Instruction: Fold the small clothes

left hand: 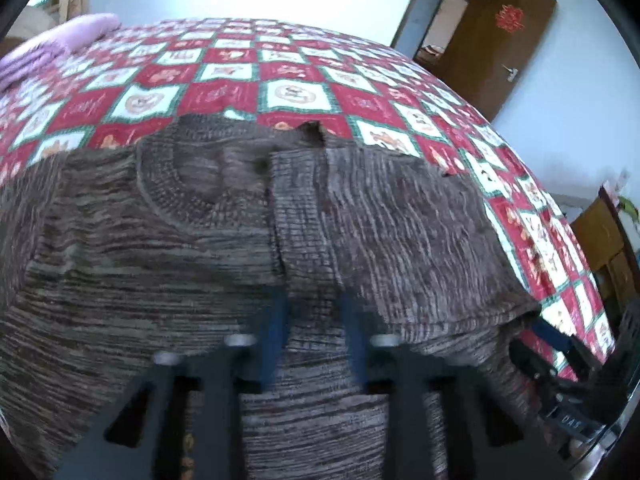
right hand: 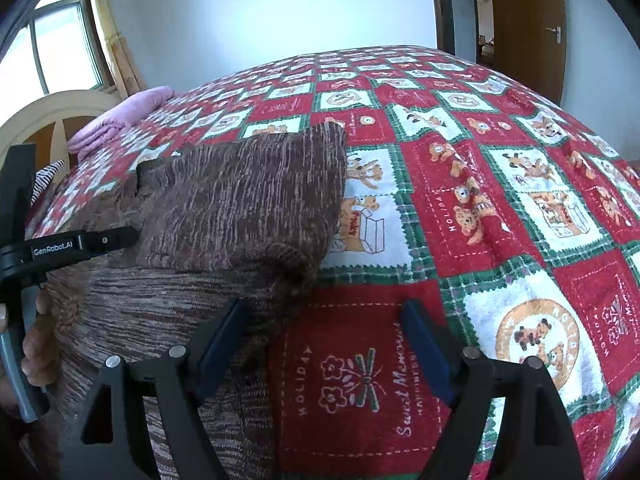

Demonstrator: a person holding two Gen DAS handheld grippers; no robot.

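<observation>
Left gripper [left hand: 314, 300] low over sweater [left hand: 160, 260], jaws clenched, pinching knit fold between blue pads; frame blurred. Right gripper [right hand: 324, 344] jaws released, wide apart, nothing between pads; left pad touching sweater edge, right pad over bedspread [right hand: 500, 208]. Hand [right hand: 36, 336] at left edge of right view, gripping left tool's handle. Sweater lies spread on bedspread, one sleeve folded across body, collar facing up. Farther: pink blanket [right hand: 128, 116] near headboard, window [right hand: 60, 48], brown door [left hand: 496, 48] ajar.
</observation>
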